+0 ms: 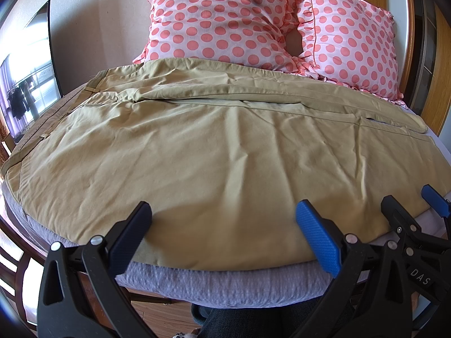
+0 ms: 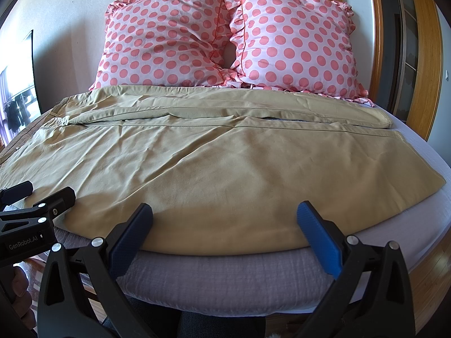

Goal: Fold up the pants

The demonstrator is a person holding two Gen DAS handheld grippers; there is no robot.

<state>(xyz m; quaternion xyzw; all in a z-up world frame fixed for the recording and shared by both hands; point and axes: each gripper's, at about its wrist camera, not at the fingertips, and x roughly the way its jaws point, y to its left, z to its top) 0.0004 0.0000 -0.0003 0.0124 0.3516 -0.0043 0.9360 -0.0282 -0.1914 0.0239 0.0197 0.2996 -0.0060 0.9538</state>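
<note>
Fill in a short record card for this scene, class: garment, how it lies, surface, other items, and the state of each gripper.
garment: tan pants
lay: spread flat across the bed, waistband to the left, leg ends to the right, one leg nearer, one farther; not yet folded
surface: bed with a grey sheet
other items: two pink dotted pillows at the wall
left gripper: open, at the pants' near edge, holding nothing
right gripper: open, at the near edge, holding nothing

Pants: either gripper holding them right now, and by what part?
Nothing held. The left gripper and the right gripper are both open at the near edge of the khaki pants, fingers spread wide with no fabric pinched.
</note>
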